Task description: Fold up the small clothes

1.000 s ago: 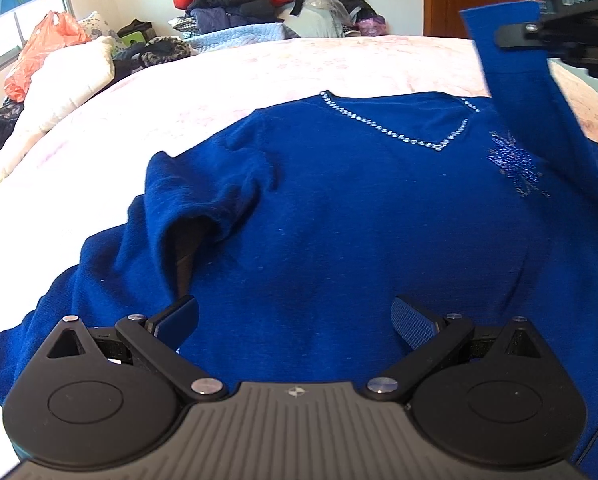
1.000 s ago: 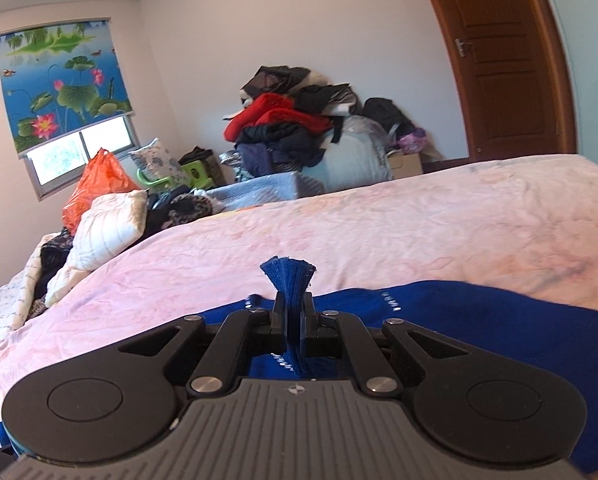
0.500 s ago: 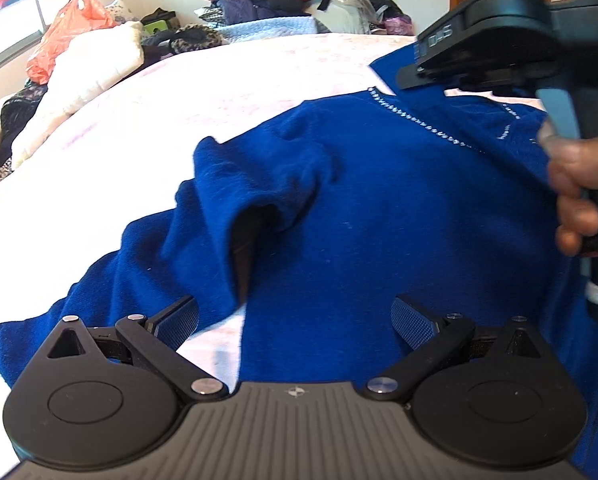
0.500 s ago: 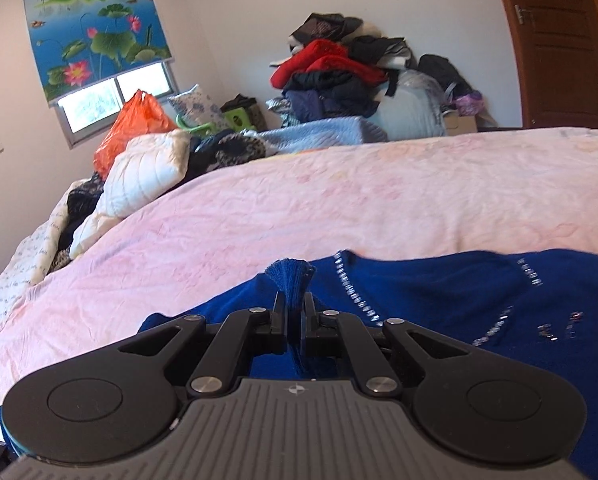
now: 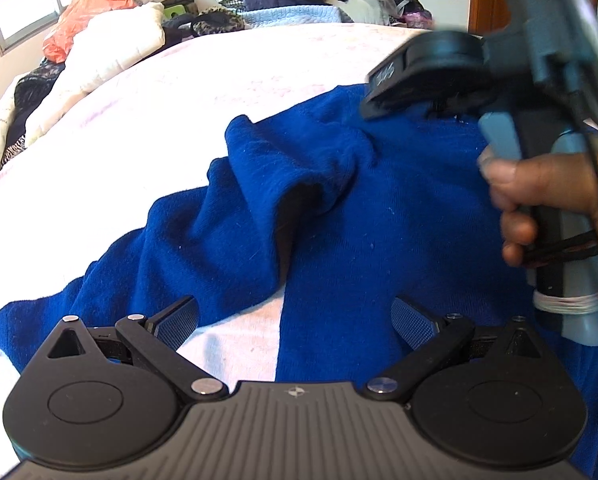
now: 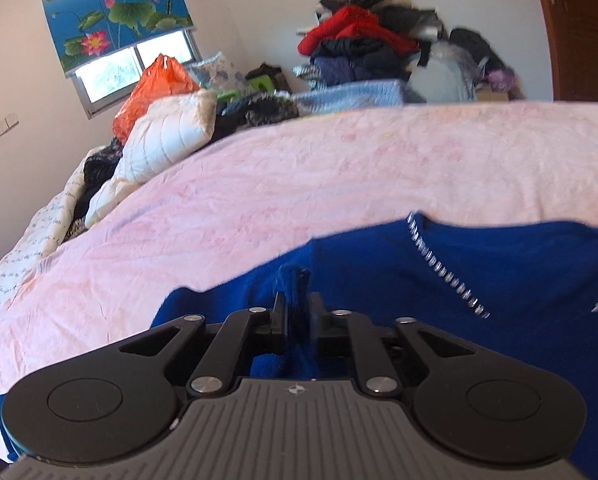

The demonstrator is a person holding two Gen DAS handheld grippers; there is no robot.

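A blue sweater (image 5: 379, 220) lies spread on the pink bedspread (image 5: 219, 92), its beaded neckline (image 6: 439, 268) toward twelve o'clock in the right wrist view. The left tool (image 5: 295, 316) hovers low over the hem with its jaws wide apart and nothing between them. The right tool (image 6: 299, 312), gripped by a hand (image 5: 539, 200) at three o'clock in the left wrist view, is opening its jaws; a bunch of blue knit (image 6: 289, 280) sits between the pads, which no longer pinch it. A clothes pile (image 6: 359, 48) stands beyond the bed.
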